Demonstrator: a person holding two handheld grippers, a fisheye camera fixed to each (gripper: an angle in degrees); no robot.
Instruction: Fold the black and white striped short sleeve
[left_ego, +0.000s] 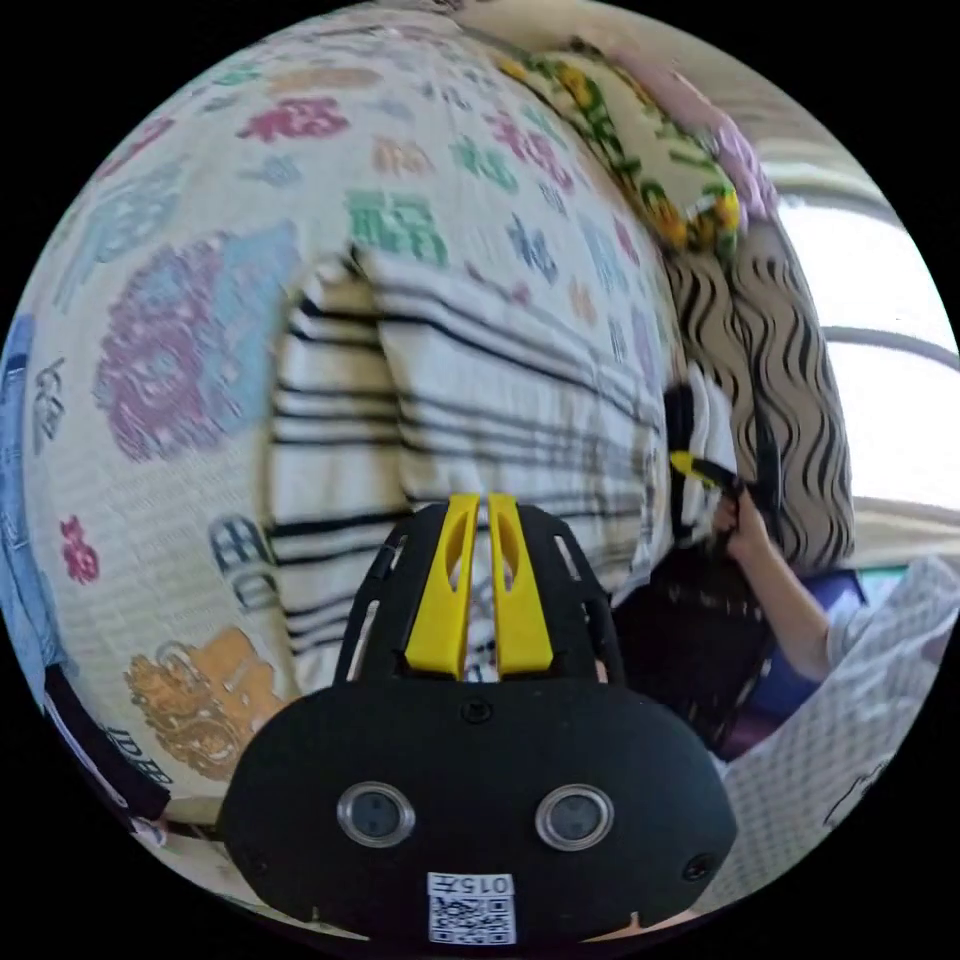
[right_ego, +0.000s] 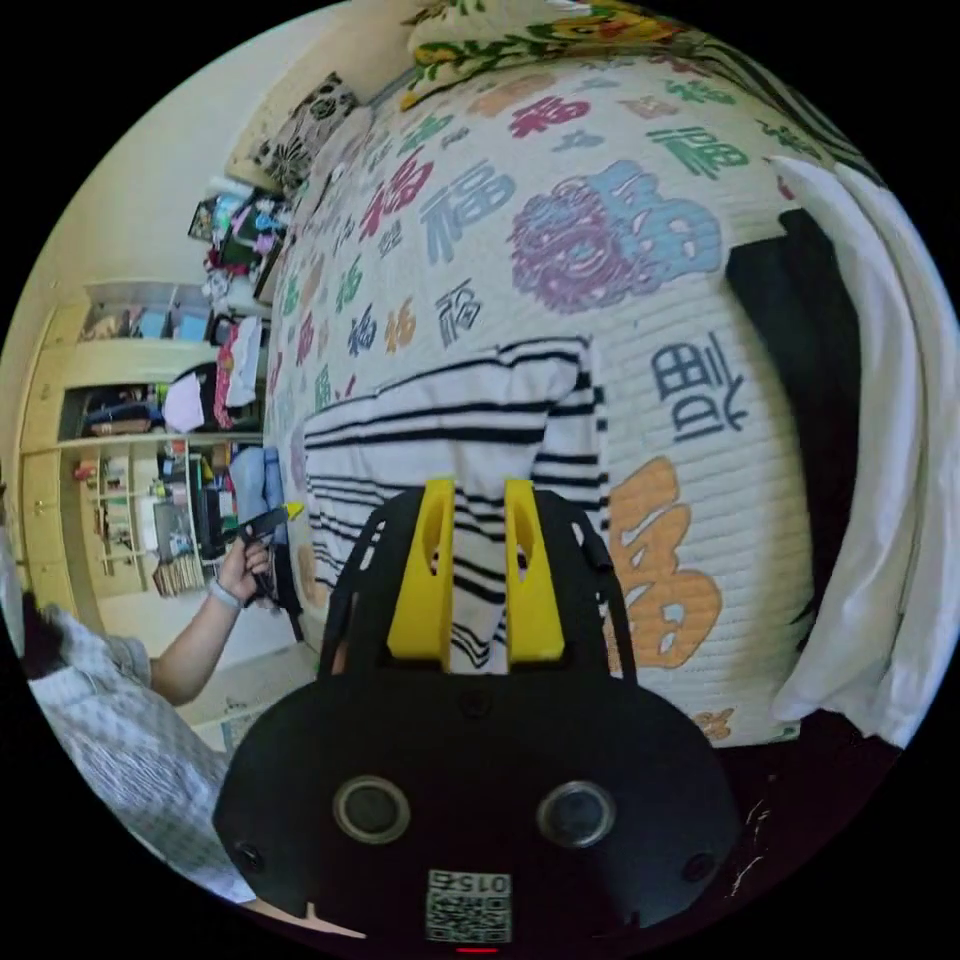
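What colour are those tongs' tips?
Yellow, on a black body; the left tongs show it best in the left gripper view.

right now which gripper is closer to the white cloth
Right. The right gripper is over the shirt, on the side toward the white cloth; the left gripper is at the shirt's far edge.

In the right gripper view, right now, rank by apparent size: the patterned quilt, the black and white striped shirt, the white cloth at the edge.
1. Patterned quilt, largest.
2. and 3. Black and white striped shirt and white cloth look alike; fisheye stretch leaves it unsure.
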